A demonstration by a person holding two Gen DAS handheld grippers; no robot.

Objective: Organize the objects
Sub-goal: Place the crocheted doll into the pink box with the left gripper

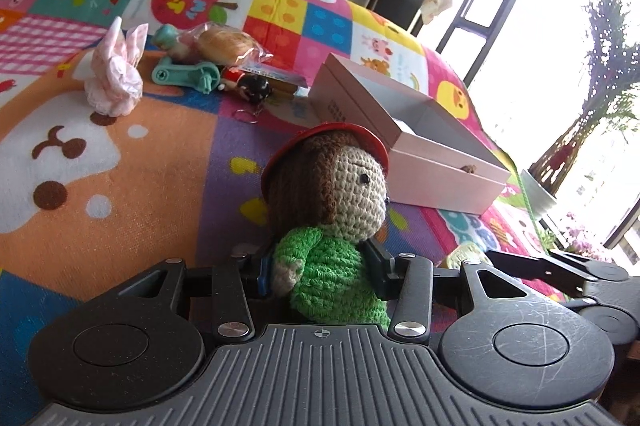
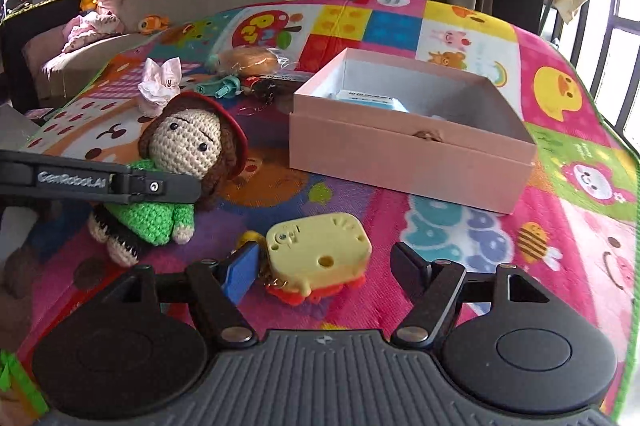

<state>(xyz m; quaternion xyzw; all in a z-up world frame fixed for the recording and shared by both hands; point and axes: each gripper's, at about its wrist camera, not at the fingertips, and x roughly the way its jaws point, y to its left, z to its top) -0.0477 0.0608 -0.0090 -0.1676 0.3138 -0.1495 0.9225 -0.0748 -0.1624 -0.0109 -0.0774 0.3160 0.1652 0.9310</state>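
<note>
My left gripper (image 1: 320, 266) is shut on a crochet doll (image 1: 332, 194) with brown hair, red hat and green top, held by its body. The right wrist view shows the doll (image 2: 184, 150) lifted a little above the mat, gripped by the left gripper (image 2: 160, 186). My right gripper (image 2: 324, 266) is open, its fingers either side of a yellow cheese-shaped toy (image 2: 320, 250) lying on the mat. An open pink box (image 2: 408, 154) holding a blue-and-white packet (image 2: 372, 98) stands behind it; the box also shows in the left wrist view (image 1: 408, 130).
A colourful play mat (image 2: 560, 186) covers the surface. At the back lie a pink cloth bunny (image 1: 114, 74), a teal toy (image 1: 188, 74), a wrapped bun (image 1: 224, 44) and a small black-and-red keyring figure (image 1: 252, 88). A sofa with soft toys (image 2: 120, 6) stands behind.
</note>
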